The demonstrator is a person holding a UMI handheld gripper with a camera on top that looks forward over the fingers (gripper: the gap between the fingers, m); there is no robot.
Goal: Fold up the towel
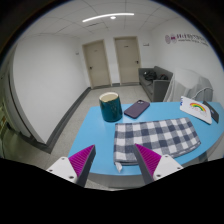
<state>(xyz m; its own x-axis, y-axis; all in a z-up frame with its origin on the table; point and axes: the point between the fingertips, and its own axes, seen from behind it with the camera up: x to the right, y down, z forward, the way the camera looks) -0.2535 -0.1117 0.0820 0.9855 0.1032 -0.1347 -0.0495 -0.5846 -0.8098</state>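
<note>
A black-and-white checked towel [158,136] lies flat on the blue table [100,130], beyond and a little right of the fingers. Its near left corner [120,163] lies between the two fingertips, with a gap to each side. My gripper [116,160] is open and holds nothing; its pink pads [82,158] stand wide apart above the table's near edge.
A dark green mug [110,106] stands on the table beyond the towel. A dark phone [137,108] lies to its right. A white card with a rainbow [199,109] sits at the far right. Two doors [110,60] are in the back wall.
</note>
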